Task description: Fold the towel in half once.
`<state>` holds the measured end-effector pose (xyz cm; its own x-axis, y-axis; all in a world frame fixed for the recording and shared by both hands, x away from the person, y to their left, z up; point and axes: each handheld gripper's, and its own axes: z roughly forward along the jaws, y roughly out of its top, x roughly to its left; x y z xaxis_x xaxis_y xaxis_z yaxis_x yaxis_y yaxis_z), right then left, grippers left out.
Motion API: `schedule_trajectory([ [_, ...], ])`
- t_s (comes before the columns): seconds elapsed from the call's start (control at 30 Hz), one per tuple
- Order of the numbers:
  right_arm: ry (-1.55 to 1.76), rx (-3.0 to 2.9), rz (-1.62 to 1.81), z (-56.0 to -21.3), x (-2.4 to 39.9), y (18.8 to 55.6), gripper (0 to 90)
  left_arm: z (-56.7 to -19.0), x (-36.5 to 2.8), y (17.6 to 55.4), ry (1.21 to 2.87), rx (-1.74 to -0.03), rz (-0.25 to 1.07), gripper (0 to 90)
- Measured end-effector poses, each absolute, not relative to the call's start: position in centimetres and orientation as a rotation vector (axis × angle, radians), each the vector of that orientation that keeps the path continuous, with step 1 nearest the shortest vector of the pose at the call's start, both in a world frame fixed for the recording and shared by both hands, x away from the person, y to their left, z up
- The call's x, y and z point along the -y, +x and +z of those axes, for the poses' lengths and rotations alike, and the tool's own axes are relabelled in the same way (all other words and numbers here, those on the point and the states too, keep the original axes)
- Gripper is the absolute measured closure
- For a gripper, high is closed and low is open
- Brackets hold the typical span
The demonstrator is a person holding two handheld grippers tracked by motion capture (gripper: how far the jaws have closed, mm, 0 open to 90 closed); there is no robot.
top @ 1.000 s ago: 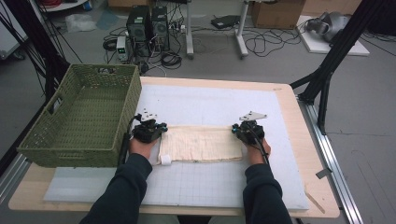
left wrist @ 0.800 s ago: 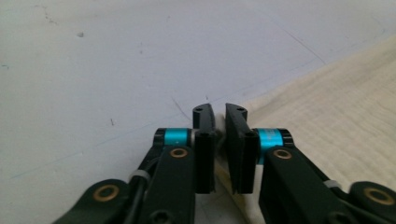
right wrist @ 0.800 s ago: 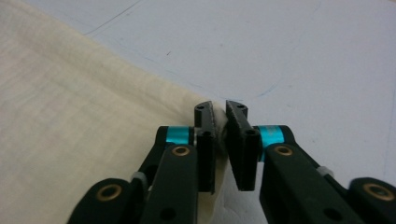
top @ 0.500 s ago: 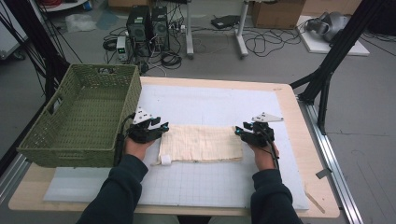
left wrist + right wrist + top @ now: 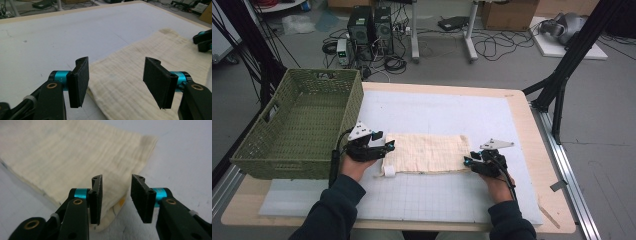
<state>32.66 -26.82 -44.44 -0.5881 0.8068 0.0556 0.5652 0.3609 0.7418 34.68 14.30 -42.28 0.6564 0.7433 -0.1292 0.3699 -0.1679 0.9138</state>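
Folded cloth (image 5: 426,152) flat between left hand-held gripper (image 5: 388,146) and right hand-held gripper (image 5: 468,162).

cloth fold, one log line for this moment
cloth: folded, flat on mat | left gripper: open, opening | right gripper: open, closing | basket: empty

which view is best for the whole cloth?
High view: the cloth lies flat and complete on the mat, all edges visible, a gripper at each end. The left gripper view shows one end stretching away; the right gripper view shows the other end's corner close up.
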Motion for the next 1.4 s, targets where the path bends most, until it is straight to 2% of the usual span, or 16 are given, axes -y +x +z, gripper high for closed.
schedule_trajectory([
  [0.07,1.236,-2.288,1.084,-44.9,27.0,32.4,66.0,-42.4,-14.4,34.4,1.775,-0.891,0.425,38.2],
  [0.1,1.237,-2.288,1.089,-44.9,27.1,32.3,71.2,-42.5,-14.4,34.3,1.773,-0.893,0.421,38.4],
  [0.13,1.249,-2.297,1.095,-44.8,27.2,32.2,81.9,-42.7,-14.5,34.2,1.771,-0.894,0.417,38.4],
  [0.17,1.254,-2.305,1.107,-44.8,27.2,32.1,85.4,-42.9,-14.6,34.0,1.772,-0.897,0.419,38.4],
  [0.37,1.248,-2.312,1.017,-44.3,26.7,30.8,85.9,-42.8,-14.7,33.5,1.763,-0.876,0.408,38.6],
  [0.4,1.235,-2.301,0.999,-44.3,26.7,30.5,81.3,-42.8,-14.7,33.4,1.758,-0.871,0.404,38.6],
  [0.43,1.233,-2.280,0.975,-44.3,26.7,30.4,67.0,-42.9,-14.7,33.4,1.758,-0.875,0.396,38.6],
  [0.5,1.223,-2.240,0.971,-44.2,27.1,30.6,57.3,-42.9,-14.7,33.4,1.753,-0.874,0.385,37.4],
  [0.6,1.199,-2.153,1.019,-43.5,27.9,30.5,37.2,-42.6,-14.7,33.3,1.730,-0.884,0.393,32.4],
  [0.67,1.188,-2.122,1.062,-42.8,28.7,30.3,29.6,-42.4,-14.7,33.1,1.700,-0.897,0.401,26.2],
  [0.8,1.134,-2.080,1.087,-41.7,30.1,29.7,20.7,-41.9,-14.7,32.6,1.669,-0.852,0.405,19.6],
  [0.9,1.065,-2.052,1.109,-41.0,31.1,29.2,11.7,-41.7,-14.6,32.3,1.676,-0.822,0.407,19.9],
  [1.4,1.094,-2.051,1.235,-41.1,32.1,29.8,10.4,-42.0,-14.5,31.9,1.672,-0.831,0.407,19.8],
])
